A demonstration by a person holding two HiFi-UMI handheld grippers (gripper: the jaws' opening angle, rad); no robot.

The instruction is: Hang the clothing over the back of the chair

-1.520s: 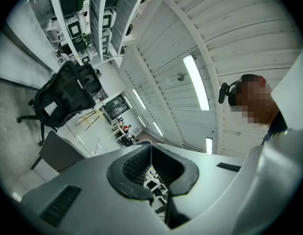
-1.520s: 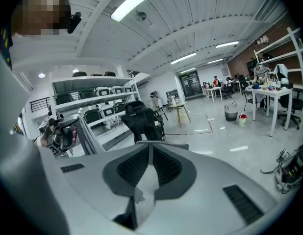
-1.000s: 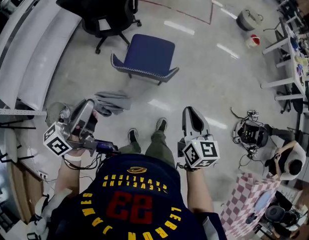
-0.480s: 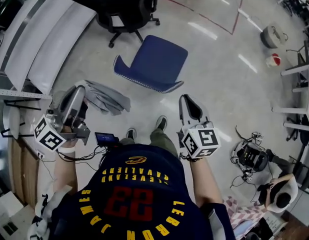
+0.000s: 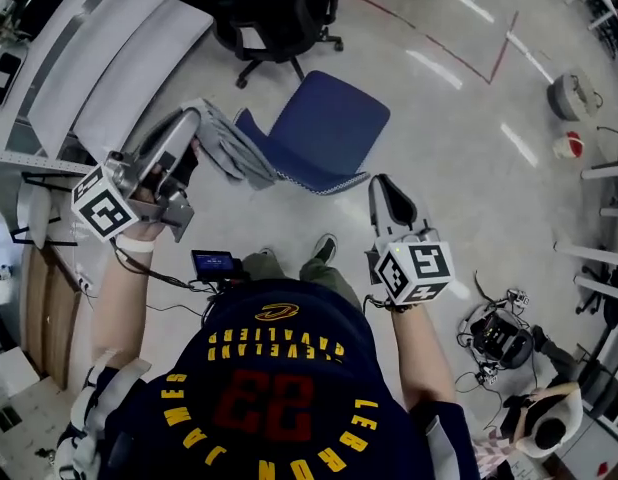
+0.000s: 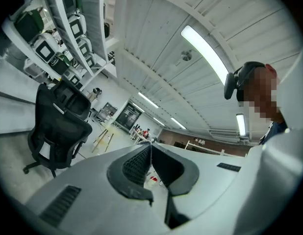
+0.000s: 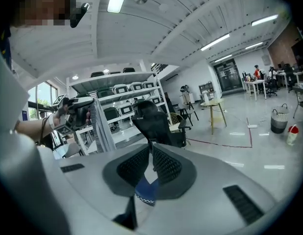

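Note:
My left gripper (image 5: pixel 192 120) is shut on grey clothing (image 5: pixel 232 148), which hangs from its tips just left of the blue chair (image 5: pixel 327 128), with its lower end at the chair's near-left edge. In the right gripper view the left gripper (image 7: pixel 77 107) shows at the left with the clothing (image 7: pixel 100 126) draping straight down. My right gripper (image 5: pixel 382 181) is shut and holds nothing; it hovers just right of the blue chair's near edge. A bit of the blue chair (image 7: pixel 146 191) shows through the gap behind its jaws.
A black office chair (image 5: pixel 274 8) stands beyond the blue one. White shelving (image 5: pixel 109 58) runs along the left. A red tape line (image 5: pixel 429 38) marks the floor. Bags (image 5: pixel 571 93) lie far right, cables and gear (image 5: pixel 499 333) at lower right.
The left gripper has carried the grey clothing up and forward, from beside my feet to the blue chair's left edge. The right gripper moved forward toward the chair, still shut.

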